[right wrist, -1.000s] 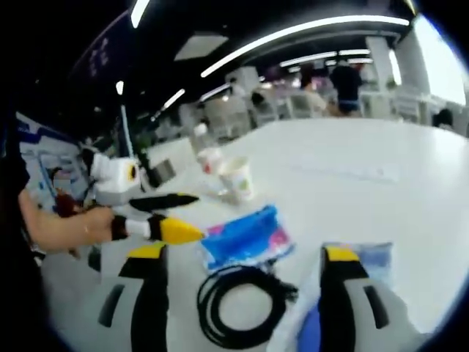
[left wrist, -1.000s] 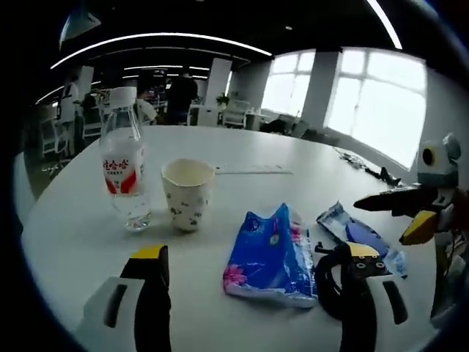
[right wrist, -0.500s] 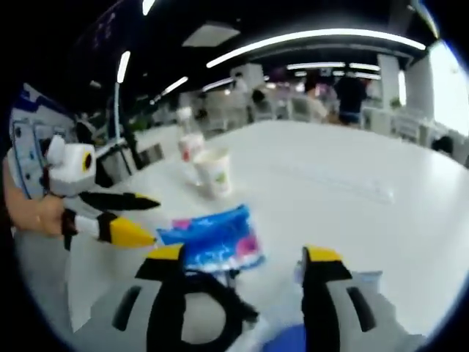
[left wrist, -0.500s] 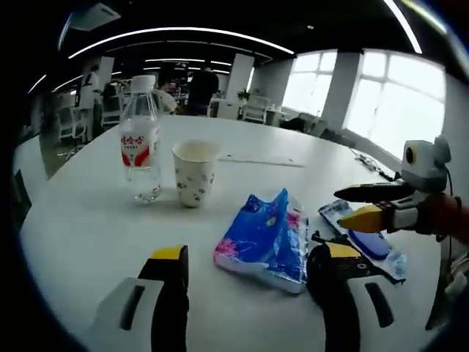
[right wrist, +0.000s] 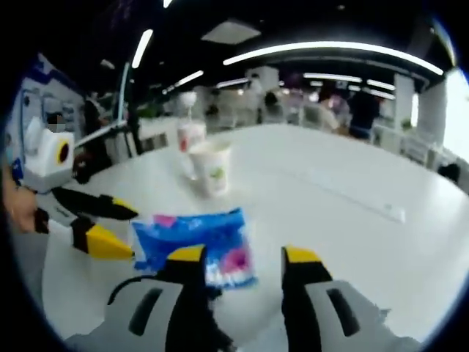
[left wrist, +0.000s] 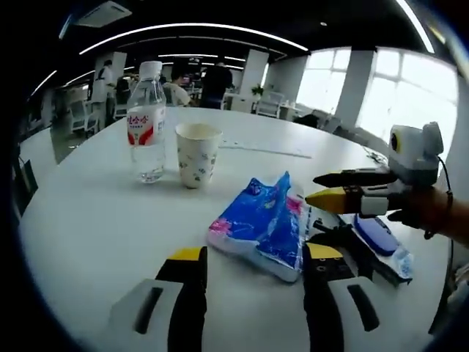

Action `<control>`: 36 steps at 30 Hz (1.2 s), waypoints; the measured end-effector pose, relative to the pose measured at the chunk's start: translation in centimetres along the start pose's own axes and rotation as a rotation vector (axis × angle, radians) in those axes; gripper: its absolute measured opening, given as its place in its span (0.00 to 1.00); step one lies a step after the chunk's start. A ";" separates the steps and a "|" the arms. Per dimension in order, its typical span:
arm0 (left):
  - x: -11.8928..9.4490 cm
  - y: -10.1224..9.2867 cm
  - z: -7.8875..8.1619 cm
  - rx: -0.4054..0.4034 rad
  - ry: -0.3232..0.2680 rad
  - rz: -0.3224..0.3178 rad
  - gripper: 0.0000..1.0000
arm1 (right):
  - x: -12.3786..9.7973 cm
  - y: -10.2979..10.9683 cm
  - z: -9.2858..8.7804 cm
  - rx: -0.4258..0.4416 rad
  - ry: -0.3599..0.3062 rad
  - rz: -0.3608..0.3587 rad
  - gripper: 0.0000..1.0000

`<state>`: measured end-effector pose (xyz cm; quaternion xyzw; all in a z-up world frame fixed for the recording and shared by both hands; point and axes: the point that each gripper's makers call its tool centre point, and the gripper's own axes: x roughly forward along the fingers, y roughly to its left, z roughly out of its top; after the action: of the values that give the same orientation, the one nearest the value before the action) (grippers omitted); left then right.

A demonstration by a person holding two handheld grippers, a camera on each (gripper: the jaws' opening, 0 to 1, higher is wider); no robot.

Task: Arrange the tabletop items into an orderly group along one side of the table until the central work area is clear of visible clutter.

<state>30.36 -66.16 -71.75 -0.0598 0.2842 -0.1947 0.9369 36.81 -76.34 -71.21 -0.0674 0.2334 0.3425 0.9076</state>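
Observation:
A blue tissue pack lies on the white table, just ahead of both grippers. My left gripper is open, and the pack's near edge sits between its yellow tips. From the right, my right gripper reaches in level with the pack's far corner, above a black cable. It is open, its jaws fairly close together, and the pack's corner is at its tips. A blue item in clear wrap lies beyond the cable. The left gripper shows with its jaws apart.
A paper cup and a water bottle stand together further back. A thin pale strip lies on the far side of the table. Chairs, desks and people are behind it.
Both grippers have closed in on the tissue pack from opposite sides, the right one passing over the cable. Each pair of jaws stands narrower than a second ago.

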 end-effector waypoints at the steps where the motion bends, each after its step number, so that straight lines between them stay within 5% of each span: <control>1: 0.0 -0.3 0.0 0.004 -0.004 -0.001 0.47 | 0.2 0.1 -0.1 -0.007 0.004 0.003 0.31; 7: 0.2 -0.6 -0.6 -0.043 0.016 0.021 0.29 | 0.8 -0.1 -0.7 0.001 0.019 0.003 0.26; 14: 0.2 -1.0 -1.4 -0.118 0.055 0.026 0.22 | 1.2 -0.4 -1.0 0.000 0.027 -0.005 0.18; 20: 0.1 -1.1 -1.2 -0.114 0.056 0.028 0.07 | 1.4 -0.8 -1.8 0.022 0.053 -0.007 0.06; 21: 0.1 -1.1 -1.7 -0.107 0.097 0.030 0.05 | 1.4 -0.7 -1.9 0.021 0.057 -0.008 0.03; 30: -0.1 -0.5 -0.1 -0.173 0.074 0.023 0.01 | 1.0 -0.8 -1.5 0.017 0.053 -0.012 0.00; 36: 0.0 -0.1 1.0 -0.134 0.074 0.028 0.01 | 0.3 -1.1 -1.0 0.054 0.036 -0.015 0.00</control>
<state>30.87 -66.22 -70.89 -0.1112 0.3321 -0.1642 0.9222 37.34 -77.24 -72.32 -0.0506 0.2583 0.3282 0.9072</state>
